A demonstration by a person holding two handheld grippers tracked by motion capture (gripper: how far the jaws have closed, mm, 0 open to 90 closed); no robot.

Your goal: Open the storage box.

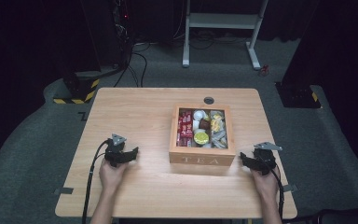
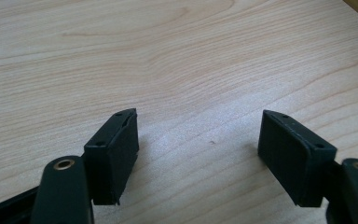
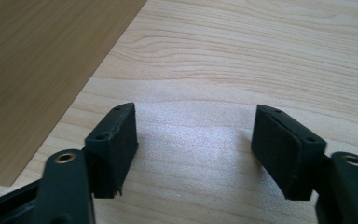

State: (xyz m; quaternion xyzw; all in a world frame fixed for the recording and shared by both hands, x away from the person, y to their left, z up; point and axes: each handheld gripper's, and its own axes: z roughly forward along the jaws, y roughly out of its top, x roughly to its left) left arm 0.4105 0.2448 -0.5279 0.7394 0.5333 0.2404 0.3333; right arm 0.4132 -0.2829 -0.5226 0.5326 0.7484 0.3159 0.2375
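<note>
Meanwhile, an open-topped wooden tea box (image 1: pixel 202 156), packed with small sachets and pods, sits mid-table between the black left gripper (image 1: pixel 129 154) and black right gripper (image 1: pixel 245 160), both gaping empty; rigid and probably fairly heavy, it seems best gripped by its side walls.

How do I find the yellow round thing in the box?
Look at the table, then the box marked TEA. Inside, near its front wall in the middle, sits the yellow lid. It's the brightest round thing there, beside the red packets.
</note>
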